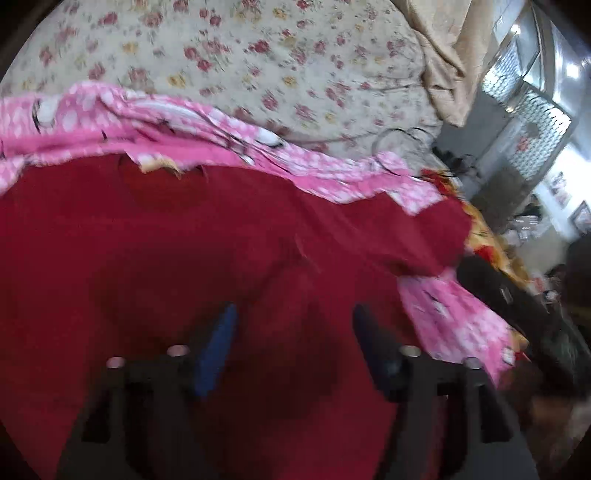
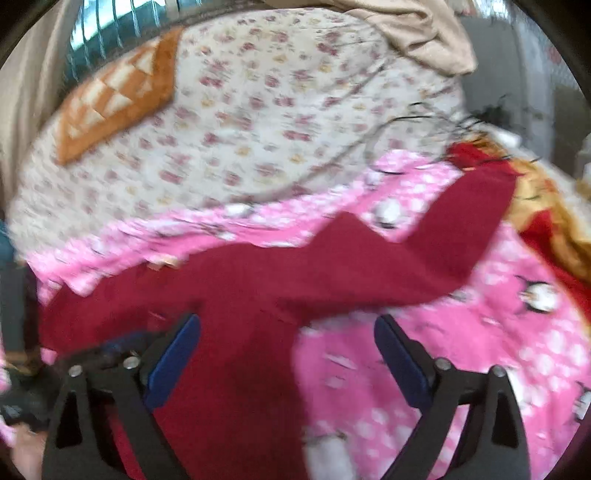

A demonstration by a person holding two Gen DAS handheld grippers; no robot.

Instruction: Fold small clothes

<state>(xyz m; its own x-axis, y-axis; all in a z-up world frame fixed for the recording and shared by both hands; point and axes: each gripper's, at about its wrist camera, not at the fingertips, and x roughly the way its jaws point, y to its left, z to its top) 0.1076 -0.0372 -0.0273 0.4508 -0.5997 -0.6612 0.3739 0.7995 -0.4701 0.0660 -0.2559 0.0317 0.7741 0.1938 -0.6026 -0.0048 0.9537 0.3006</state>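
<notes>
A dark red small garment (image 1: 229,243) lies spread flat on a pink cloth (image 1: 110,118) printed with white cartoon figures. In the right wrist view the red garment (image 2: 258,273) has one sleeve (image 2: 476,210) reaching toward the upper right. My left gripper (image 1: 295,308) hovers over the red fabric, open, with nothing pinched between its blue pads (image 1: 216,350). My right gripper (image 2: 288,319) stands wide open above the garment's right edge, where red meets the pink cloth (image 2: 461,350). Neither gripper has hold of anything. Both views are blurred.
Beyond the pink cloth is a floral bedsheet (image 2: 258,122), bearing an orange-and-white checked pillow (image 2: 118,99). A beige cloth (image 2: 424,33) hangs at the far right. A yellow-and-red blanket (image 2: 546,206) and black cables (image 2: 424,118) lie at the right side of the bed.
</notes>
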